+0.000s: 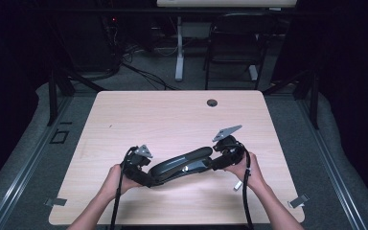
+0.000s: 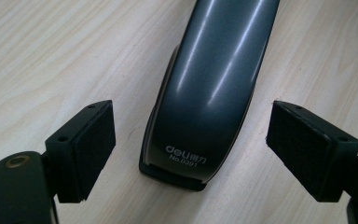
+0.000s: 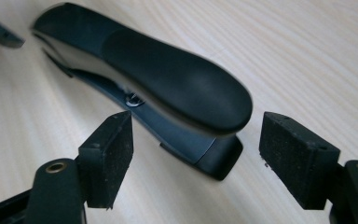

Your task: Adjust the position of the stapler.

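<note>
Lying flat on the wooden table (image 1: 172,115), near the person's edge and roughly mid-width, the stapler (image 1: 182,164) is a long dark-grey one w/ a glossy top lever; white "deli" lettering marks the end that faces the left gripper (image 2: 186,142). It runs diagonally betw. the two hands, one end toward each tool.

Left gripper (image 1: 141,172): jaws spread wide, one pad on each side of the lettered end, neither touching the body. A gap of bare table is visible on both sides in the left gripper view, so no grip there yet.

Right gripper (image 1: 220,162): also spread open, pads flanking the opposite, rounded end (image 3: 200,121) w/o contact. In the right gripper view the stapler's base juts out just betw. the pads; the lever sits a bit raised over it, metal mechanism glimpsed in the slot.

Progress, judged from this: approach & alignment look about done, as both tools bracket their ends. Left to do: close on the stapler and then lift or work it. Nothing suggests it's off the table now; it appears to rest fully on the wood.

Beyond: a round grommet (image 1: 212,102) near the far edge, a chair (image 1: 235,43) and cables on the floor behind.
</note>
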